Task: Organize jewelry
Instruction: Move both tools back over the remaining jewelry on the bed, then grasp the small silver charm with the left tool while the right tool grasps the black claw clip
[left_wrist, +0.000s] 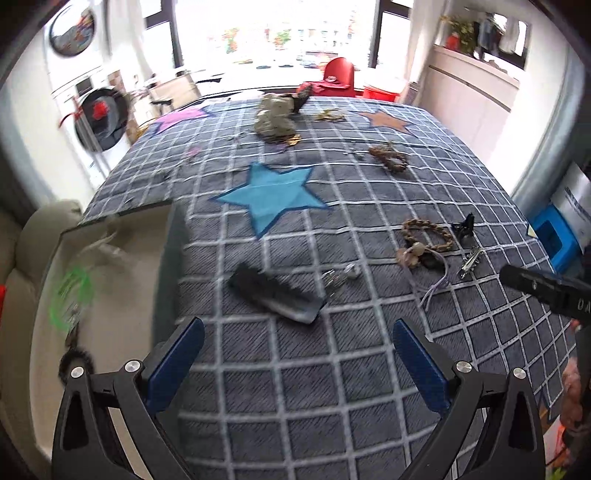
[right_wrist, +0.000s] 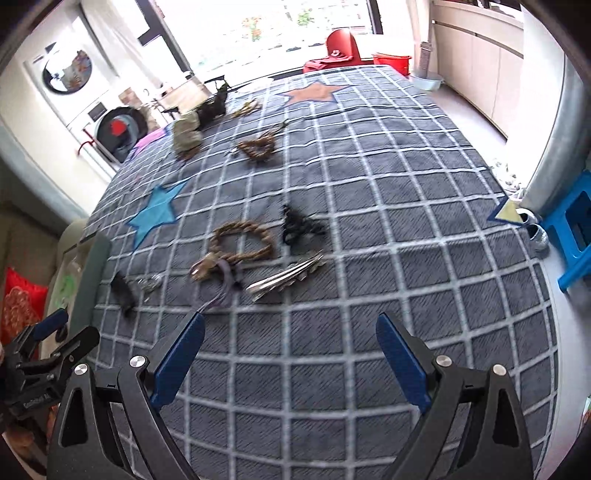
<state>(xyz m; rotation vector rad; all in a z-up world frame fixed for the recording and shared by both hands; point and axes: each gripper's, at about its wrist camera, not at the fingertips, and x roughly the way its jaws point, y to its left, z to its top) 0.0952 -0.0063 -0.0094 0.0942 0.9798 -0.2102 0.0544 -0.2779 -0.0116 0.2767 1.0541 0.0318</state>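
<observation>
Jewelry lies scattered on a grey checked cloth with stars (left_wrist: 332, 229). My left gripper (left_wrist: 298, 328) is open and empty, just short of a dark flat hair clip (left_wrist: 273, 293). A beige tray (left_wrist: 110, 280) at the left holds a green bangle (left_wrist: 72, 295) and other pieces. My right gripper (right_wrist: 290, 325) is open and empty, just short of a silver hair clip (right_wrist: 286, 277). Beyond it lie a braided rope bracelet (right_wrist: 240, 240), a black claw clip (right_wrist: 299, 225) and a purple-corded charm (right_wrist: 214, 267). The bracelet also shows in the left wrist view (left_wrist: 428, 234).
Farther back lie a brown beaded bracelet (left_wrist: 389, 157), a pale fabric bundle (left_wrist: 275, 116) and a gold piece (left_wrist: 328, 116). A washing machine (left_wrist: 99, 118) stands at the left, a blue stool (right_wrist: 576, 236) at the right. The right gripper's body (left_wrist: 546, 293) shows at the right edge.
</observation>
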